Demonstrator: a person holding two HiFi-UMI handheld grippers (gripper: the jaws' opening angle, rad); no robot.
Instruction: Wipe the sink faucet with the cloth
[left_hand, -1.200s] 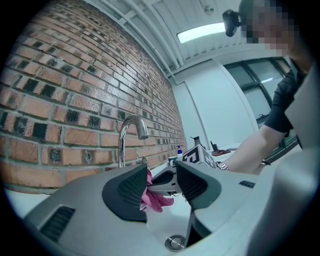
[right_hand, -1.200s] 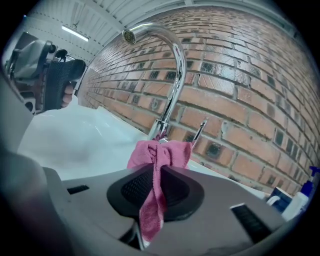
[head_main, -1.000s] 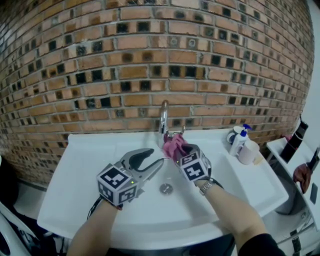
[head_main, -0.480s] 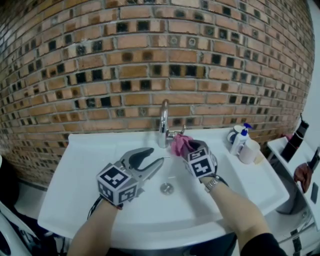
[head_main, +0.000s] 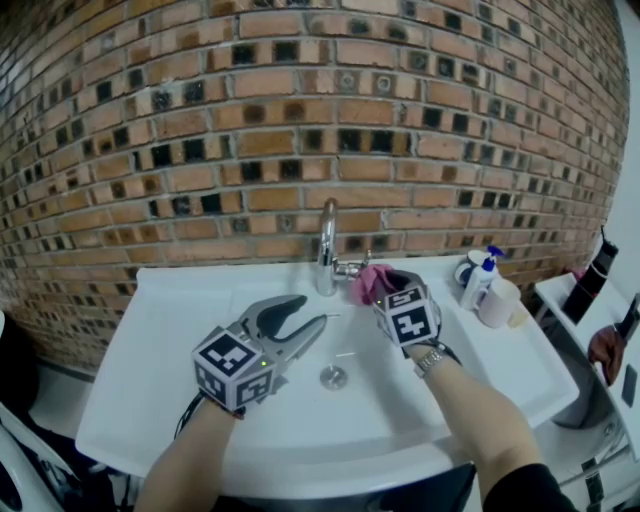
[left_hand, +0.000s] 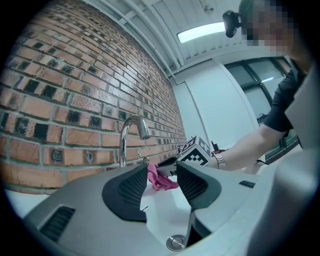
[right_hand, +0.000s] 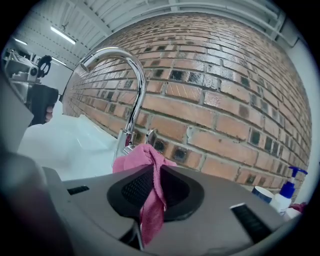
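cloth (right_hand: 144, 158) at faucet (right_hand: 135, 87)
your right gripper (right_hand: 154, 186) fingers clench the pink cloth at the sink's (head_main: 180, 330) back edge; your left gripper (head_main: 312, 312) fingers are released.

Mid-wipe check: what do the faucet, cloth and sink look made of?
Faucet: polished chrome-like metal, mirror reflections. Cloth: soft pink textile, possibly microfibre, with fuzzy nap and limp folds. Sink: glossy white, probably ceramic, though the smooth sheen can't rule out resin.
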